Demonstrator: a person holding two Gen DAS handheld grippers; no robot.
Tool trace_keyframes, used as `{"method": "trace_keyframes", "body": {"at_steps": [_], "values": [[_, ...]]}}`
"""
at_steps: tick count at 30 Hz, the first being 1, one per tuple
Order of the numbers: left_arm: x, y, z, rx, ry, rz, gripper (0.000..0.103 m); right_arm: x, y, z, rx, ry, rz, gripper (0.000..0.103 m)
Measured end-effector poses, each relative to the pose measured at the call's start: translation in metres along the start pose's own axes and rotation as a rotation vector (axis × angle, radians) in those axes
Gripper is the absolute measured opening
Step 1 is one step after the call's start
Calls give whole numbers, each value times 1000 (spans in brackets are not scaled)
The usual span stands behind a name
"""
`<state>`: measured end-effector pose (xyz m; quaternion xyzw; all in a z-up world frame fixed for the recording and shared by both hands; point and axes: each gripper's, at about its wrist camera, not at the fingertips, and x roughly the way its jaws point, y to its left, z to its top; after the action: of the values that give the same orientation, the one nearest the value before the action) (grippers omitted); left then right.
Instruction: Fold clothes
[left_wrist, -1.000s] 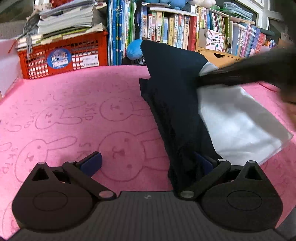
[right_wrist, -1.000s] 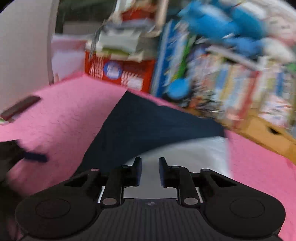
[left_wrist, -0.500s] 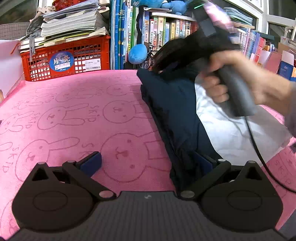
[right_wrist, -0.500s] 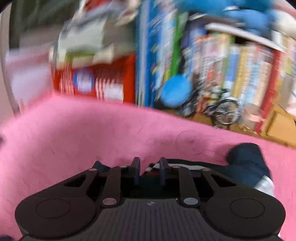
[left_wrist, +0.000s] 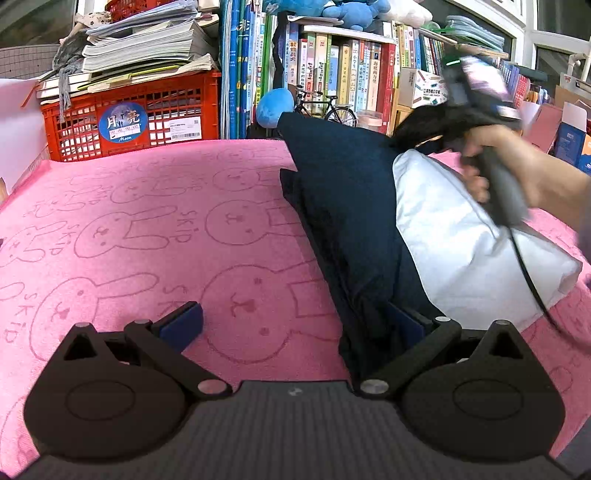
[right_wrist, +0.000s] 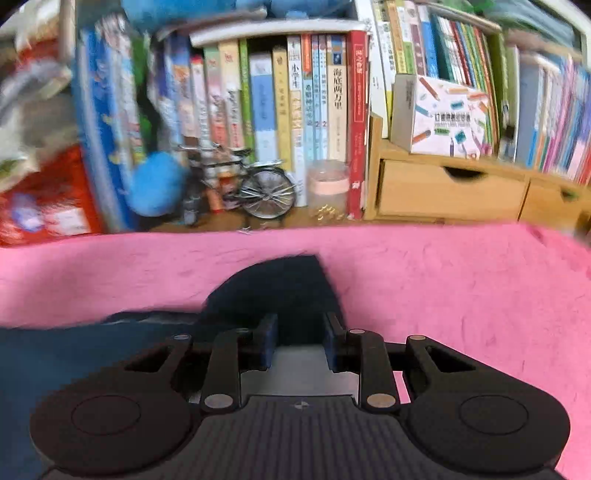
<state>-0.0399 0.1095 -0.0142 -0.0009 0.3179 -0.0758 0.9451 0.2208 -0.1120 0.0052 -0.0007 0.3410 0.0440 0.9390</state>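
A navy garment (left_wrist: 351, 221) with a white lining (left_wrist: 461, 251) lies lengthwise on the pink rabbit-print towel (left_wrist: 147, 229). My left gripper (left_wrist: 295, 325) stands wide open at the near end. Its right finger is tucked against the garment's near edge and its left finger rests on bare towel. At the far right a person's hand (left_wrist: 517, 173) holds the blurred right gripper at the garment's far edge, which runs taut and raised toward it. In the right wrist view my right gripper (right_wrist: 300, 332) has its jaws narrowly apart, closed on the navy garment (right_wrist: 288, 288). A corner pokes out ahead over the towel (right_wrist: 461, 288).
Behind the towel's far edge stand a red crate (left_wrist: 125, 114) under stacked papers, a bookshelf (left_wrist: 332, 66), a blue ball (left_wrist: 273, 110), a toy bicycle (right_wrist: 258, 188) and wooden drawers (right_wrist: 450, 188). The right gripper's cable (left_wrist: 528, 273) hangs across the white lining.
The right hand swept from over the garment's middle to its far right end and rolled level. The garment's far edge rose a little. The left gripper stayed put.
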Motion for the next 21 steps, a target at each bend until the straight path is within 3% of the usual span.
{"method": "trace_keyframes", "body": {"at_steps": [4,8,12,16,19,21], "values": [[0,0,0,0,0,-2,103,47,-2,16,52,60,-44,30],[0,0,-1,-1,-1,-3,103,44,-15,24,84,66,0,30],[0,1,-1,0,-3,-5,103,-22,-25,11,35,-46,116,40],[0,1,-1,0,-3,-6,103,-114,-32,-45,-92,-108,266,46],[0,1,-1,0,-3,-6,103,-154,-48,-102,-100,-39,308,47],[0,0,-1,2,-2,-8,103,-166,-60,-132,-87,1,282,49]]}}
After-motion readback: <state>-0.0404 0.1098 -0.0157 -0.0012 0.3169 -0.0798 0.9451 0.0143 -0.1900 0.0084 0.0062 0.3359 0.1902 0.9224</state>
